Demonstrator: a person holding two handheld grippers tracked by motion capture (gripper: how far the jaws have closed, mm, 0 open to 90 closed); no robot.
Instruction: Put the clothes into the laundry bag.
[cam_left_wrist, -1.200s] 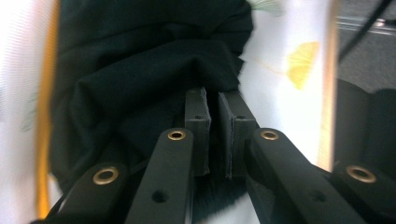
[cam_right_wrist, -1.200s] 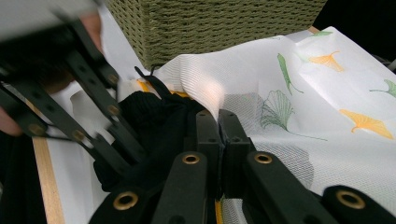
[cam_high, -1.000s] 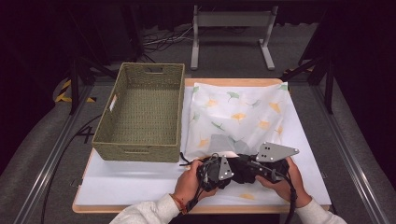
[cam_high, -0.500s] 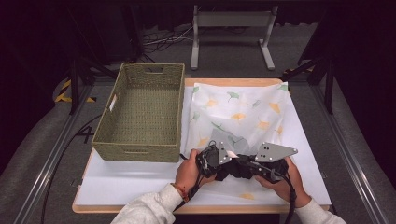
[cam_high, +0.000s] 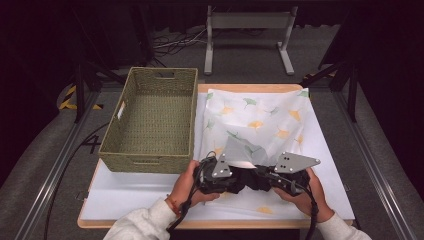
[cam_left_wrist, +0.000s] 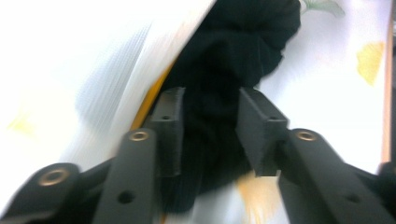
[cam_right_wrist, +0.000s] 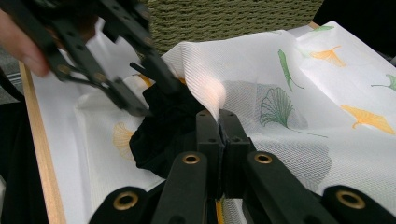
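Here, a black garment (cam_high: 247, 179) is seen half inside a white leaf-printed mesh bag (cam_high: 260, 120) at the table's (cam_high: 125, 192) near edge. The bag's lifted edge is pinched by the right gripper (cam_right_wrist: 218, 122). The left gripper (cam_left_wrist: 210, 122), its jaws just opened partway, straddles the garment unpressed.

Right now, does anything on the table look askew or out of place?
Yes. The leaf-print bag's near edge is lifted and folded, pinched by the right gripper, and a black garment bunches at its mouth, half in. The basket sits square.
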